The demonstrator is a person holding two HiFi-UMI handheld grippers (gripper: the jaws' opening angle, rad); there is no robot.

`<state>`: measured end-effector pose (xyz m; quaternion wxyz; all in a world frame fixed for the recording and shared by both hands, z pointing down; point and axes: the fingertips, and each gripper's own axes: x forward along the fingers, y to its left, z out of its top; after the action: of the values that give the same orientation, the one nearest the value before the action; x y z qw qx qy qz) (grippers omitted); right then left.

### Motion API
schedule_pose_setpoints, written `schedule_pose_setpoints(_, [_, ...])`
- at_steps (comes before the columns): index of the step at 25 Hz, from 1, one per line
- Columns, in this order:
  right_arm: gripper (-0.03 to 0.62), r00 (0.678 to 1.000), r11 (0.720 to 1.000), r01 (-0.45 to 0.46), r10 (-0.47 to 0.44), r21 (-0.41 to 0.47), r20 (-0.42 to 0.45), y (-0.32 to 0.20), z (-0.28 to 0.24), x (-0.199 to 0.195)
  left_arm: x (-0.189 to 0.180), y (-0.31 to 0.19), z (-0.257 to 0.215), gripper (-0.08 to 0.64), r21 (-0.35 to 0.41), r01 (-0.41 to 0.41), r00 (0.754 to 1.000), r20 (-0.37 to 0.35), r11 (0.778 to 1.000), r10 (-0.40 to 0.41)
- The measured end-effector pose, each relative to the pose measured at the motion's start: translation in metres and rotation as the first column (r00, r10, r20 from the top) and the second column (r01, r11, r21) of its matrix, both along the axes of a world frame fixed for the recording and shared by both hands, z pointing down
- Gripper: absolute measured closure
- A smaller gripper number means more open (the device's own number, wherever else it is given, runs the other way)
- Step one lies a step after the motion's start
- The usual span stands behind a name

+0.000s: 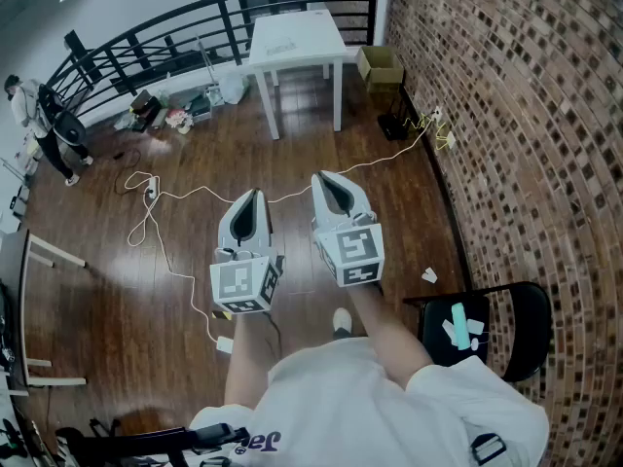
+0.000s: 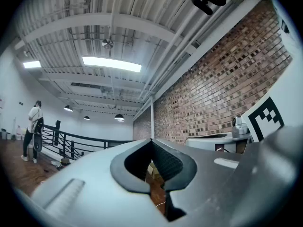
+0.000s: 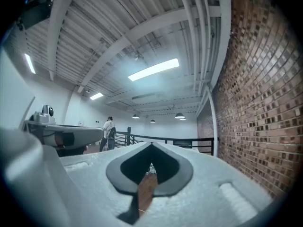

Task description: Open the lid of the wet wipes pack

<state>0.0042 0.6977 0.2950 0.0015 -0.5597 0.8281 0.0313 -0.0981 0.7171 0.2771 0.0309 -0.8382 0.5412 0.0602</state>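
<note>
I cannot pick out a wet wipes pack for certain in any view. A flat pale thing [image 1: 289, 44] lies on the white table [image 1: 313, 54] far ahead, too small to tell what it is. My left gripper [image 1: 255, 195] and right gripper [image 1: 319, 176] are held side by side at waist height over the wooden floor, both pointing ahead. The left gripper [image 2: 151, 140] has its jaws met at the tips with nothing between them. The right gripper [image 3: 151, 144] is likewise shut and empty. Neither is near the table.
A black chair [image 1: 531, 331] at my right holds a teal item [image 1: 459, 326] and small white pieces. A brick wall [image 1: 526, 105] runs along the right. White cables [image 1: 175, 198] trail over the floor. A cardboard box [image 1: 380, 64] sits beside the table. A person [image 1: 39, 115] stands by the black railing [image 1: 146, 42].
</note>
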Motion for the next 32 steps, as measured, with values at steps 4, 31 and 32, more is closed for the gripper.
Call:
schedule_pose_setpoints(4, [0.603,0.999,0.999,0.035,-0.034,-0.027,0.037,-0.057,0.011,0.022,0.017,-0.058,0.013,0.543,-0.006,0.029,0.997,0.065,1.0,-0.028])
schedule_pose_setpoints(31, [0.603,0.992,0.986,-0.012,-0.01,-0.169,-0.13,-0.52,0.077,-0.069,-0.08,-0.55,0.065,0.545,-0.114,0.02,1.0,-0.02,0.993,-0.022])
schedule_pose_setpoints(32, [0.603,0.991,0.987,0.001,-0.023,-0.162,-0.132,-0.538,0.076,-0.07,-0.078,-0.566,0.068,0.545,-0.124,0.025,0.999,-0.016,0.992,-0.027])
